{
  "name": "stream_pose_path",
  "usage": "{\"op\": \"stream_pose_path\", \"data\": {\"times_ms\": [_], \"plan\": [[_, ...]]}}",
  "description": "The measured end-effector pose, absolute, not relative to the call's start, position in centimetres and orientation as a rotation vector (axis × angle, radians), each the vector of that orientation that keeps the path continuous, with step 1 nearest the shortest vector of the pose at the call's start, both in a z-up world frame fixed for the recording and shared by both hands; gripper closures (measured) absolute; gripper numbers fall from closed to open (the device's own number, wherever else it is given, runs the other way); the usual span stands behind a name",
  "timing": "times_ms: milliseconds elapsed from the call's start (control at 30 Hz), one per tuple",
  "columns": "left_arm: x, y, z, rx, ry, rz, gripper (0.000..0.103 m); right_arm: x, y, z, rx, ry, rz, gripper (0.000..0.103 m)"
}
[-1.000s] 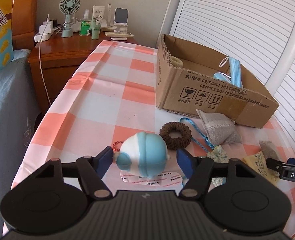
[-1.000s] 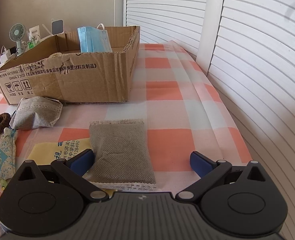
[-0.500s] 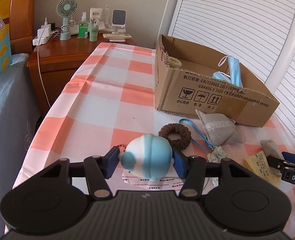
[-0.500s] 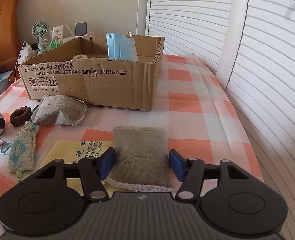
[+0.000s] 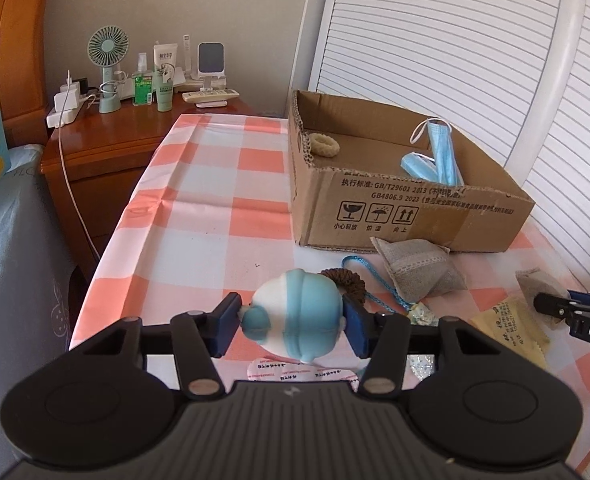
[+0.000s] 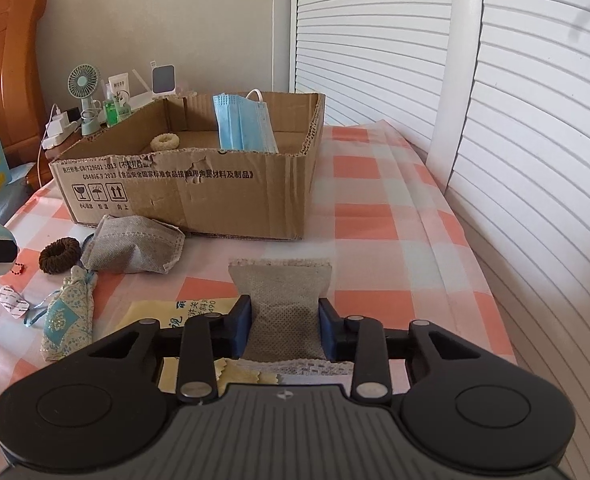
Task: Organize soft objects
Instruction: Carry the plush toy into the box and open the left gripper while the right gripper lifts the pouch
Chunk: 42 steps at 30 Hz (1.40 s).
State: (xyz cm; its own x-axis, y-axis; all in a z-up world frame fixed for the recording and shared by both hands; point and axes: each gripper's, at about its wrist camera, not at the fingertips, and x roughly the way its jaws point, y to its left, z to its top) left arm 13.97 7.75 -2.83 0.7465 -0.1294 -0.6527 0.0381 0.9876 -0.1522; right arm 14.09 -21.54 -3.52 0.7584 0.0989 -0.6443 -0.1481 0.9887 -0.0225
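Squashy blue-and-white round toy [image 5: 299,316]

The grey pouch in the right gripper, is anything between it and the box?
Nothing visible blocks it. The grey pouch sits in the closing right gripper, and only bare checked tablecloth lies between it and the cardboard box.

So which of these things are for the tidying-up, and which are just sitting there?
For the job:
- blue-and-white squishy toy, left gripper closing on it
- grey mesh sachet, right gripper closing on it
- cardboard box
- brown scrunchie
- grey pouch
- floral sachet

Just lying about:
- mint fan
- remote control
- power strip
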Motion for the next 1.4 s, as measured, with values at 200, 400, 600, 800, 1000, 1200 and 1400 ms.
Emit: {"op": "stream_pose_path", "data": {"times_ms": [200, 400, 600, 800, 1000, 1200, 1400], "plan": [[13.4, 7.7, -1.7, -0.095, 0.746, -0.157, 0.05, 13.1, -21.8, -1.8, -0.096, 0.665, 0.15, 0.064], [12.6, 7.1, -0.3, -0.033, 0.762, -0.236, 0.05, 12.2, -21.9, -0.5, -0.121, 0.647, 0.191, 0.064], [13.4, 6.5, 1.5, -0.011, 0.761, -0.291, 0.05, 11.4, -21.6, 1.3, -0.125, 0.616, 0.252, 0.064], [16.5, 4.9, 4.3, 0.035, 0.695, -0.316, 0.05, 11.3, -21.0, 2.5, -0.137, 0.585, 0.293, 0.064], [21.3, 2.8, 5.8, 0.099, 0.668, -0.329, 0.05, 11.7, -20.9, 3.1, -0.148, 0.565, 0.307, 0.064], [25.9, 1.4, 5.6, 0.127, 0.658, -0.277, 0.046, 12.6, -21.0, 3.5, -0.152, 0.556, 0.312, 0.064], [27.5, 0.9, 4.6, 0.141, 0.605, -0.239, 0.006, 13.2, -20.8, 3.5, -0.15, 0.557, 0.321, 0.064]]}}
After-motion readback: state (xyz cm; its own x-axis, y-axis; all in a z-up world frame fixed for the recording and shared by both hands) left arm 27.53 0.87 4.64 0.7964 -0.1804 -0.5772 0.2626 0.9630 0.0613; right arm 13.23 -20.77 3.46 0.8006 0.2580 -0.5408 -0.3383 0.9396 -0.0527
